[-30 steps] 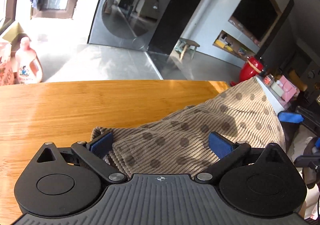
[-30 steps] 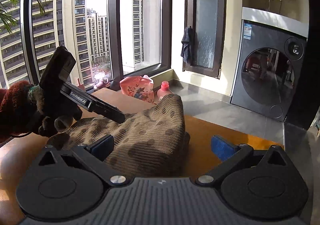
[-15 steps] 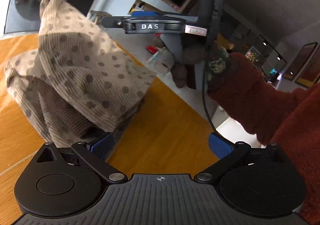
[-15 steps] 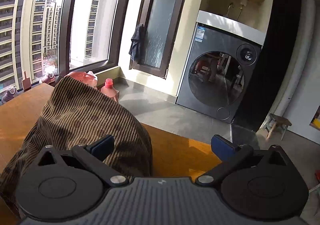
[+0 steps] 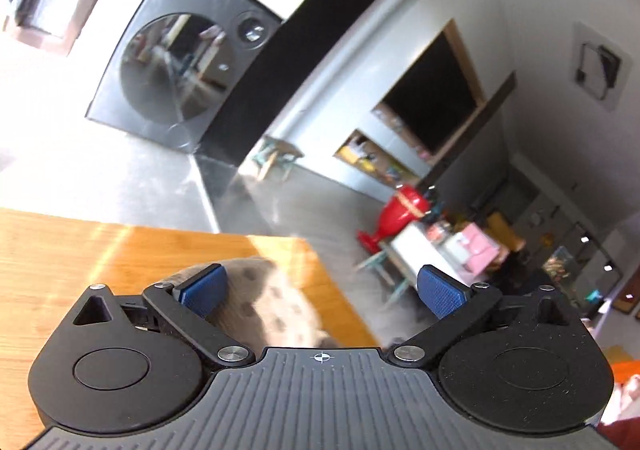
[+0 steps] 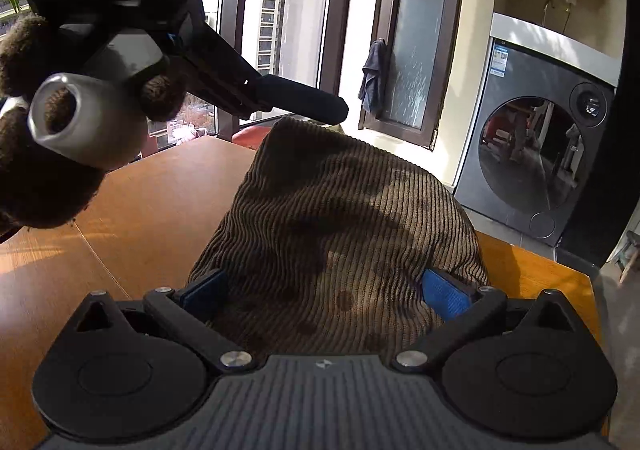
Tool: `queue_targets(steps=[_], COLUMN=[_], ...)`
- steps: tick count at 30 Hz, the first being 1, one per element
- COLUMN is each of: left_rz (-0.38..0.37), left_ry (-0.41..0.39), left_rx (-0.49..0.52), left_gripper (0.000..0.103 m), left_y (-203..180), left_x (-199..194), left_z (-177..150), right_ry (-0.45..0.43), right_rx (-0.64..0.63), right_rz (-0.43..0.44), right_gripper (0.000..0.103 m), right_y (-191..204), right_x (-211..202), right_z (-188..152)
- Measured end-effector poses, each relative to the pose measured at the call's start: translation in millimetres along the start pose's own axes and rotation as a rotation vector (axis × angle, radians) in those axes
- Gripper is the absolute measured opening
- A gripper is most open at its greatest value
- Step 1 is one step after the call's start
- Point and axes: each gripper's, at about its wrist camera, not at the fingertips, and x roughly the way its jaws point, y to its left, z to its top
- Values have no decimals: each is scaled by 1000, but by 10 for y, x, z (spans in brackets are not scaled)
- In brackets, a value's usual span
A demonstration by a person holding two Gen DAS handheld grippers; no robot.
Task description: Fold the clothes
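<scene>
Holding both grippers wide apart, we start at our own fingers: the right gripper (image 6: 324,290) has its pads spread with the cloth (image 6: 344,226) lying between them, not pinched, and the left gripper (image 5: 322,288) is likewise released, gripping nothing. Half a second ago the left camera looked across at the other tool and a tall tent of fabric; now it has swung up and away, the picture is blurred, and only a small hump of the cloth (image 5: 276,302) shows beside its left pad. A second ago the left jaws straddled that fabric, so we judge a fold has just been laid and let go. In the right view the cloth is mounded on the table (image 6: 160,202), near its far corner, its long axis running away from us toward the washer (image 6: 544,166), the narrow end farthest and peaked. The left tool hangs above that peak, apart from it. Ribs follow the same line. The mound looks loose, so we think flattening or another fold is due.
</scene>
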Motion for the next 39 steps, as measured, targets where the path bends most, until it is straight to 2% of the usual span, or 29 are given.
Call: queue_targets(steps=[2, 5, 11, 15, 17, 19, 22, 24, 27, 29, 32, 34, 36, 39], left_rz=[23, -6, -25, -43, -56, -64, -59, -83, -159, -202, -298, -327, -318, -237], left_ry=[35, 38, 153, 99, 59, 62, 102, 138, 203, 235, 278, 263, 220, 101], left_rx=[-33, -75, -192, -200, -213, -212, -170, -131, -78, 3, 63, 117, 150, 120], left_gripper=[103, 103, 103, 103, 103, 103, 103, 103, 103, 103, 103, 103, 103, 103], left_y=[199, 285, 405, 411, 417, 382, 226, 65, -241, -490, -726, -792, -756, -541], left_x=[22, -115, -223, -436, -548, -532, -322, -135, 133, 253, 279, 126, -133, -575], left_z=[-40, -185, -519, -564, -548, -566, -651, -767, -987, -1100, -1185, -1171, -1147, -1059], right_ry=[36, 96, 175, 167, 130, 67, -21, -52, -79, -90, -98, -105, -116, -145], right_rx=[-60, -118, -89, -129, -98, -44, 5, 55, 107, 116, 115, 113, 100, 74], right_rz=[33, 90, 130, 96, 77, 40, -51, -106, -164, -196, -229, -240, -253, -276], right_gripper=[103, 103, 103, 103, 103, 103, 103, 103, 103, 103, 103, 103, 103, 103], right_y=[15, -9, -80, -13, -41, -104, -272, -451, -628, -719, -769, -786, -742, -617], right_x=[-49, -149, -217, -331, -475, -654, -859, -926, -1063, -1144, -1227, -1255, -1281, -1237], right_z=[-74, -179, -239, -242, -199, -140, -51, 48, 113, 123, 103, 91, 86, 101])
